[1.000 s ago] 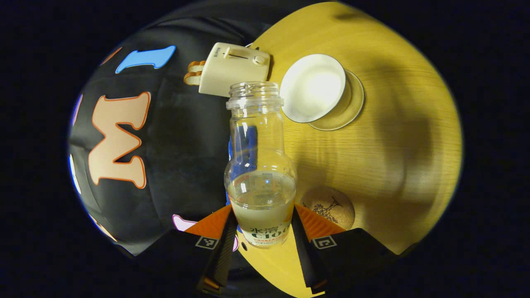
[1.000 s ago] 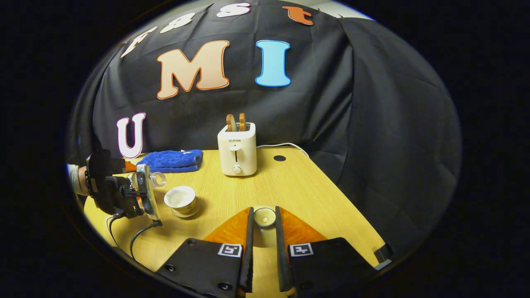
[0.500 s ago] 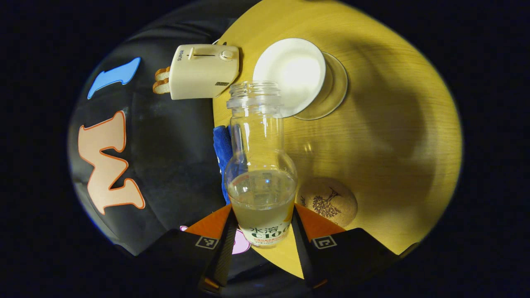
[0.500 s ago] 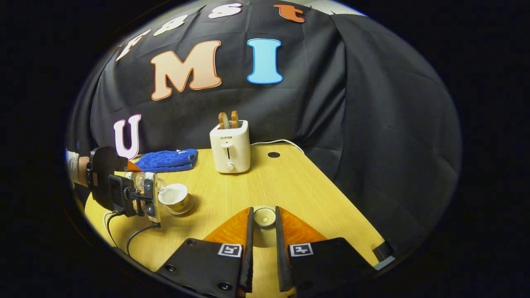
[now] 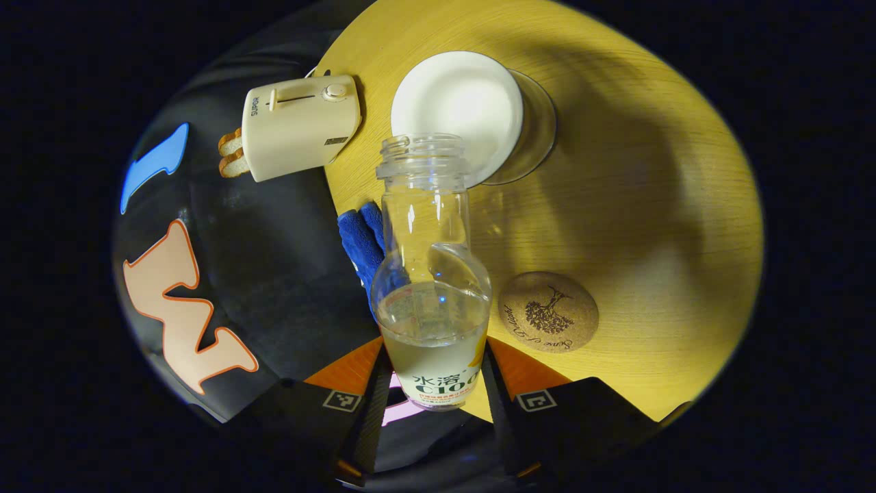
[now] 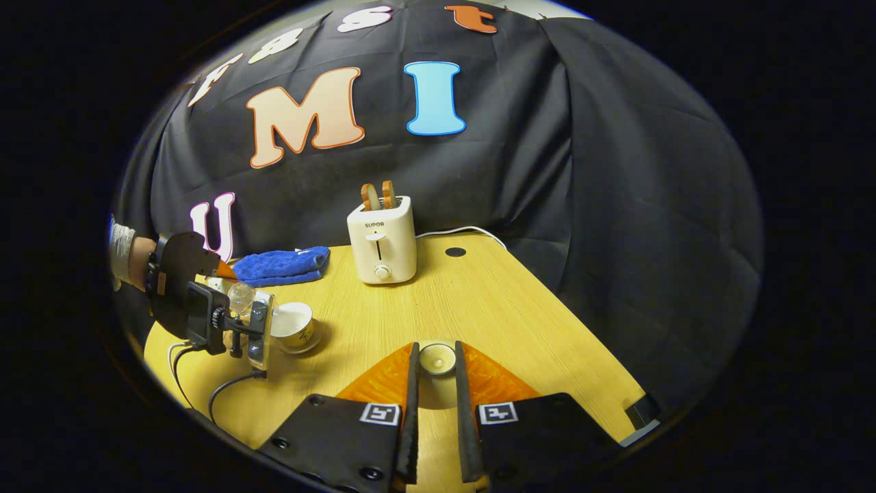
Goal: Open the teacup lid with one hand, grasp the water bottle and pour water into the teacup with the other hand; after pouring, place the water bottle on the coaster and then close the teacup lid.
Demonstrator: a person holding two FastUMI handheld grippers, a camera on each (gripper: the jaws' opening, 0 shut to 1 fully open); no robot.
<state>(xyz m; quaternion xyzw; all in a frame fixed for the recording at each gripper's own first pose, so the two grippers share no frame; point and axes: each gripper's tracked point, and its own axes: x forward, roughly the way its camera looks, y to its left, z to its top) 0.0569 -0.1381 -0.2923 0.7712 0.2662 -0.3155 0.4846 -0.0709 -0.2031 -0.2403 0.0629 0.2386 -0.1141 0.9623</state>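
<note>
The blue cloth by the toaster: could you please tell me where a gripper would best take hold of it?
Probably at the blue cloth's near folded edge, coming down from above with the fingers straddling the fold: it lies flat and low on the table, so the sides offer little to pinch.

Teacup [image 6: 293, 327] left of toaster [image 6: 382, 238]; cloth [image 6: 282, 266] behind teacup.

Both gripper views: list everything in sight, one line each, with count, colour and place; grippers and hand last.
water bottle: 1, clear, part full, tilted toward teacup
teacup: 1, white, on saucer
teacup lid: 1, white, between right gripper's fingers
coaster: 1, cork, bare, beside bottle
toaster: 1, cream, two bread slices, table's back
cloth: 1, blue, folded, left of toaster
table: 1, yellow wood
left gripper: black-orange, gripping bottle
right gripper: black-orange
hand: 1, behind left gripper
</note>
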